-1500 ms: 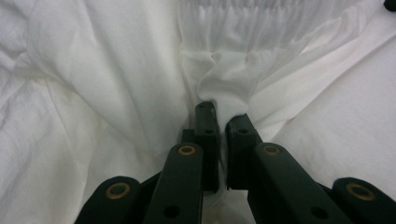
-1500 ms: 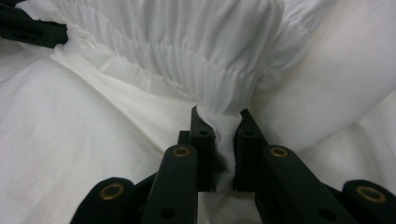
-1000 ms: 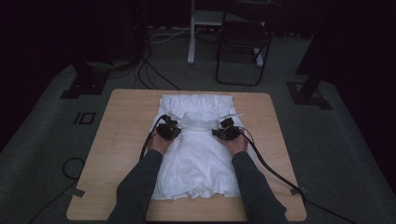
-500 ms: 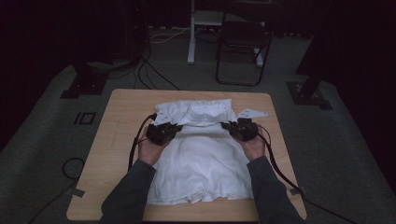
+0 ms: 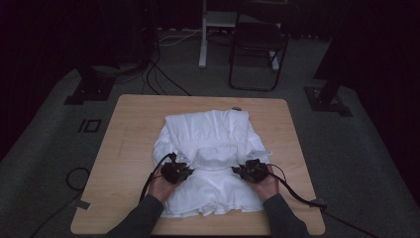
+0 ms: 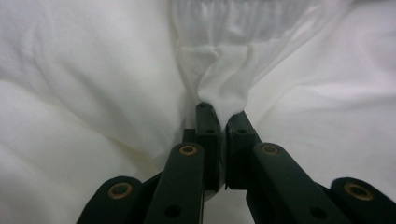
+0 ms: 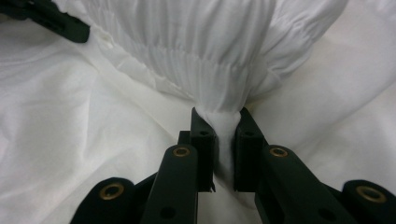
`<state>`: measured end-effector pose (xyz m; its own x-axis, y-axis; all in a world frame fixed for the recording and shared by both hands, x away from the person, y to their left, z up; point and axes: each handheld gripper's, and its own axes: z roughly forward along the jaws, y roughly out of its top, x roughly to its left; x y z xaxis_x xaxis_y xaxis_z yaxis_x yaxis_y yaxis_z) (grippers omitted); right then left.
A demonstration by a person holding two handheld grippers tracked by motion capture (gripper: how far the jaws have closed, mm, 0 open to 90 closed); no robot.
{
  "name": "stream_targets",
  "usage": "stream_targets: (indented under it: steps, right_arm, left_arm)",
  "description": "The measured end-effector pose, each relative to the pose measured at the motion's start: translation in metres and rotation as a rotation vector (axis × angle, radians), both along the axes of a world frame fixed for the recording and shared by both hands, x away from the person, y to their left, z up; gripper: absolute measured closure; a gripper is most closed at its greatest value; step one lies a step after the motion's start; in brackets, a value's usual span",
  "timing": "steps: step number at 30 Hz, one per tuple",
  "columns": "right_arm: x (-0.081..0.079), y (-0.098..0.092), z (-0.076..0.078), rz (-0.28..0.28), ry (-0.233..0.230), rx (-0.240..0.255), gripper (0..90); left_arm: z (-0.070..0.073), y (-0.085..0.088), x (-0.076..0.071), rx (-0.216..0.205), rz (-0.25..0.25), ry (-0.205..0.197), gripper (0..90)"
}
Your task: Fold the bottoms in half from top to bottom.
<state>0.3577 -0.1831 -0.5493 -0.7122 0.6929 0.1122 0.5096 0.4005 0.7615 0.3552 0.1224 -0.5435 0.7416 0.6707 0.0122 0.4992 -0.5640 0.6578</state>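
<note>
A white garment (image 5: 210,131) lies spread on the wooden table (image 5: 129,129), its far part folded back toward the near edge. My left gripper (image 5: 184,171) is shut on a bunched bit of the fabric (image 6: 219,74), which is pinched between the tips of my left gripper (image 6: 223,114). My right gripper (image 5: 242,171) is shut on the gathered, pleated band (image 7: 205,42), which narrows into the closed tips of my right gripper (image 7: 219,116). Between both hands the folded edge (image 5: 214,157) stretches across the garment's middle. The left gripper (image 7: 51,18) shows at the right gripper view's top left.
A black cable (image 5: 297,196) trails from the right gripper to the table's near right corner. On the grey floor beyond the table stand a dark chair (image 5: 257,49), a white post (image 5: 204,34), loose cables (image 5: 163,79) and two black stand bases (image 5: 91,87) (image 5: 327,96).
Both hands have pulled back toward the near edge of the table, carrying the pinched far part of the garment over its middle. Both grips on the fabric have held.
</note>
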Motion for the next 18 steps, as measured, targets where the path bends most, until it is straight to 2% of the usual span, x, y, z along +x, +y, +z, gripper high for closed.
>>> stream_targets:
  steps: [3,4,5,6,7,8,9,10,11,12,13,15,16,18]
  right_arm:
    - [0.0,0.004,-0.004,-0.013,0.018,-0.007,80.9]
    - [0.002,0.008,-0.005,-0.021,0.033,0.01,79.8]
    - [0.002,0.008,-0.005,-0.021,0.033,0.01,79.8]
    - [0.003,0.013,-0.006,-0.028,0.037,0.013,78.2]
    - [0.003,0.013,-0.006,-0.028,0.037,0.013,78.2]
    - [0.008,0.019,-0.008,-0.043,0.036,0.008,74.9]
    - [0.008,0.019,-0.008,-0.043,0.036,0.008,74.9]
    - [0.011,0.021,-0.009,-0.054,0.039,0.006,73.5]
    - [0.016,0.021,-0.011,-0.074,0.051,0.019,71.8]
    - [0.022,0.017,-0.009,-0.109,0.083,0.048,63.1]
    - [0.022,0.017,-0.009,-0.109,0.083,0.048,63.1]
    - [0.023,0.012,-0.003,-0.114,0.098,0.068,52.1]
    - [0.022,0.008,0.001,-0.108,0.09,0.072,49.5]
    - [0.018,-0.003,0.012,-0.082,0.064,0.092,46.2]
  left_arm:
    - [0.0,0.001,0.005,0.015,0.004,-0.012,86.7]
    - [0.001,0.002,0.012,0.057,0.022,-0.046,86.7]
    - [0.001,0.002,0.012,0.057,0.022,-0.046,86.6]
    - [0.002,0.002,0.02,0.08,0.044,-0.061,86.5]
    - [0.002,0.002,0.02,0.08,0.044,-0.061,86.5]
    - [0.002,0.004,0.029,0.074,0.072,-0.05,85.9]
    - [0.002,0.004,0.029,0.074,0.072,-0.05,84.3]
    - [0.003,0.006,0.033,0.058,0.085,-0.031,84.3]
    - [0.005,0.006,0.035,0.043,0.096,-0.012,80.1]
    - [0.01,0.008,0.032,0.001,0.102,0.006,70.6]
    - [0.01,0.008,0.032,0.001,0.102,0.006,68.8]
    - [0.02,0.01,0.023,-0.034,0.076,-0.009,66.3]
    - [0.027,0.013,0.018,-0.056,0.068,-0.026,65.0]
    - [0.038,0.018,0.015,-0.107,0.075,-0.035,63.8]
